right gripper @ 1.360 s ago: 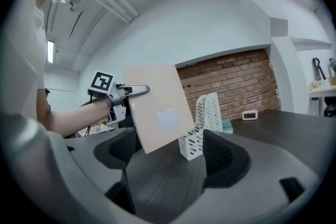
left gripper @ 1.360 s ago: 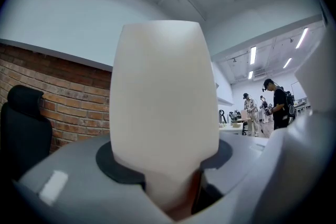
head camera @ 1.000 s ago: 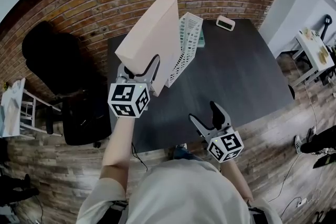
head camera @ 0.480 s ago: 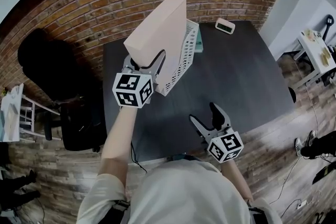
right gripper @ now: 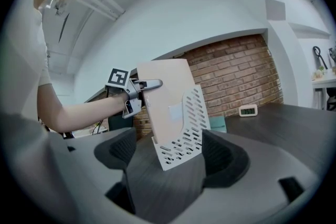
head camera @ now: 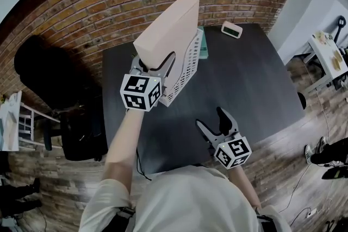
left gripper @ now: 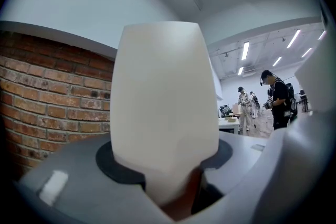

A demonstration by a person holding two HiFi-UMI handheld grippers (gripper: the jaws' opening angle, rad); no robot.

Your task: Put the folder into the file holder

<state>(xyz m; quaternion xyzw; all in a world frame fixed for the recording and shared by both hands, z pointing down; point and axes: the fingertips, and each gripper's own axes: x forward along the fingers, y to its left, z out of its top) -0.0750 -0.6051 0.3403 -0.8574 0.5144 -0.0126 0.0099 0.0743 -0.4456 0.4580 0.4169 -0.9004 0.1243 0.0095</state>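
- Left tool (head camera: 157, 62) is clamped on the near end of the folder (head camera: 168, 30). In the left gripper view the pale folder fills the gap between the jaws, pinched on both sides.
- The folder is a thick, pale pinkish one, held up off the surface (head camera: 244, 79) and tilted, with its far end higher and leaning toward the brick wall (head camera: 109, 2).
- The folder's lower part sits right at the white perforated file holder (head camera: 185, 70) and overlaps it in both the head view and the right gripper view. I honestly can't tell if the bottom edge is inside the slot or just alongside it.
- The file holder stands on the dark surface, toward the back left, near the wall.
- Right tool (head camera: 211, 119) has its jaws spread with nothing in them. It hovers over the near edge of the surface, well apart from the holder and pointing roughly at it.
- A teal flat thing (head camera: 203, 43) peeks out just behind the holder.
- A small digital clock (head camera: 232, 29) sits at the back of the surface.
- There's a black chair (head camera: 49, 79) off to the left.
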